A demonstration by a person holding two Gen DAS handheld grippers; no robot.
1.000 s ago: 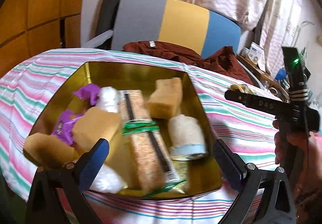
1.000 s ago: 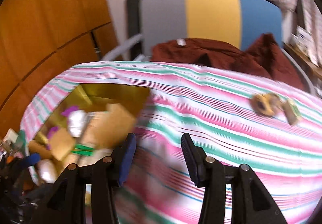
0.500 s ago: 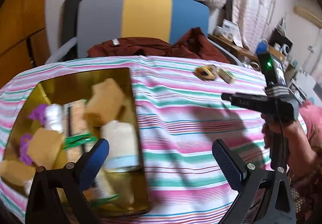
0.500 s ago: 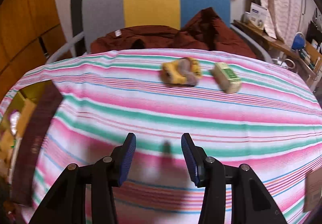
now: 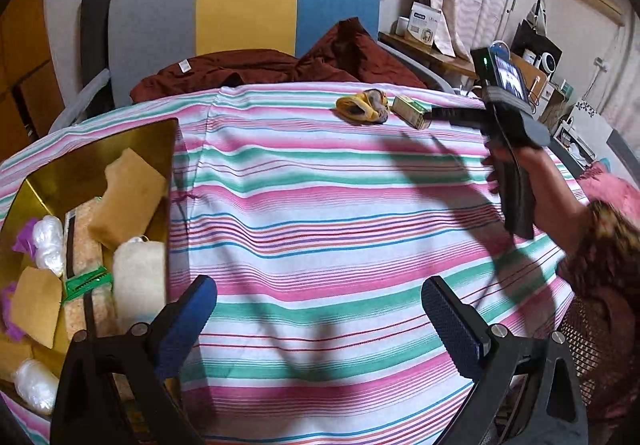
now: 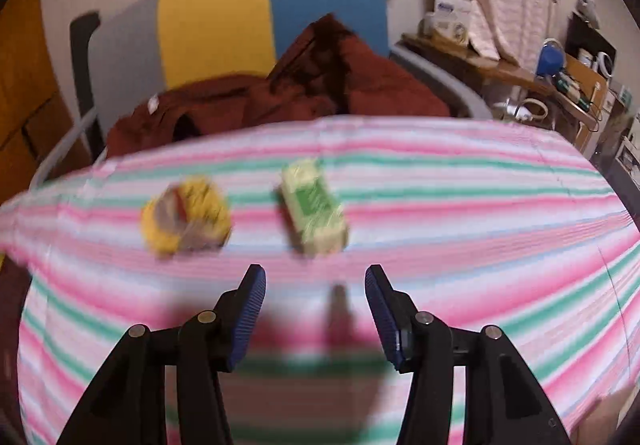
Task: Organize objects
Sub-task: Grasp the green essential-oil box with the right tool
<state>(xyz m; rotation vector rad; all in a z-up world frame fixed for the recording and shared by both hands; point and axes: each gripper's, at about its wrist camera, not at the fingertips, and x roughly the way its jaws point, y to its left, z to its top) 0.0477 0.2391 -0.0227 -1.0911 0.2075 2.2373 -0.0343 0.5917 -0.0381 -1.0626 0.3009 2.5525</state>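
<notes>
Left tool [image 5: 319,309]: released, fingers spread wide, nothing between the blue pads. It hangs over the striped cloth [image 5: 320,213] on the bench, pointing toward 12 o'clock.

Right tool [image 6: 315,303]: released, pads parted with a moderate gap, nothing held. It is level and low over the cloth, aimed at 12 o'clock. In the left wrist view the right tool [image 5: 436,113] sits at 2 o'clock, gripped from below by the right hand [image 5: 532,181], forearm running down toward 4 o'clock; its tip is just beside the green box.

Green box [image 6: 314,215]: small pale carton with green print, lying on its side on the cloth, directly ahead of the right tool's gap, apart from the pads. Picture is motion-blurred; print unreadable.

Yellow bundle [image 6: 186,219]: crumpled yellow-and-grey item, at 9 o'clock of the box, near but not touching.

Gold tray [image 5: 92,153]: at 9 o'clock in the left view, holding tan sponges [image 5: 130,197], a pale roll [image 5: 138,281], white plastic-wrapped lumps [image 5: 48,245], and a green clip [image 5: 86,283].
</notes>
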